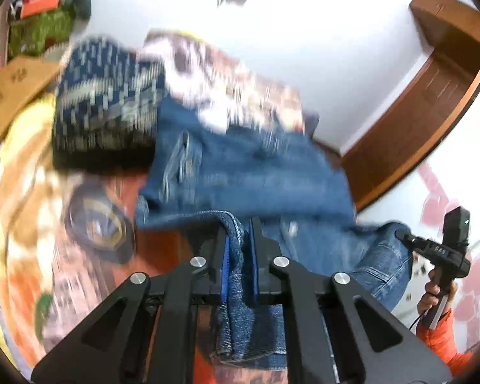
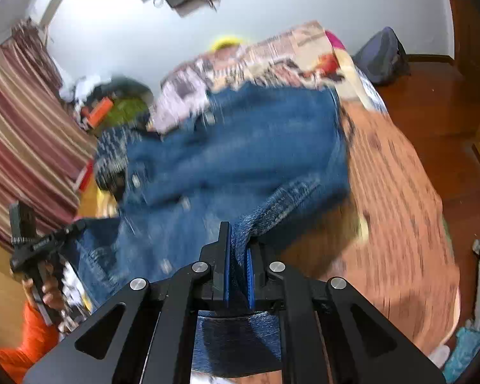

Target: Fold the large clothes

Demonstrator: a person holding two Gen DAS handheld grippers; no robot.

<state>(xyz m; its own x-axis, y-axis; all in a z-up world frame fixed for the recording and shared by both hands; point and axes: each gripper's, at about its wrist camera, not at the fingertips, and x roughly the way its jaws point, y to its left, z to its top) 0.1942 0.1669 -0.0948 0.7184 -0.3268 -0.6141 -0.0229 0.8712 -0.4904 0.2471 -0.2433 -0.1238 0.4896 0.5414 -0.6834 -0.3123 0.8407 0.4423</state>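
Note:
A blue denim garment (image 1: 252, 172) lies spread on a bed with a patterned cover, its near edge raised off the bed. My left gripper (image 1: 240, 233) is shut on a hem of the denim, which bunches between the blue pads and hangs down under the jaws. In the right wrist view the same denim garment (image 2: 233, 153) stretches away from my right gripper (image 2: 238, 240), which is shut on another fold of its edge. Each view shows the other gripper held in a hand with an orange sleeve, also on the denim's near edge.
A folded dark blue patterned garment (image 1: 105, 108) lies on the bed left of the denim. Cardboard (image 1: 12, 92) and a pile of things (image 1: 41, 22) sit at far left. A wooden door frame (image 1: 432, 96) and a backpack (image 2: 384, 57) on the floor lie right. A striped curtain (image 2: 22, 134) hangs on the left.

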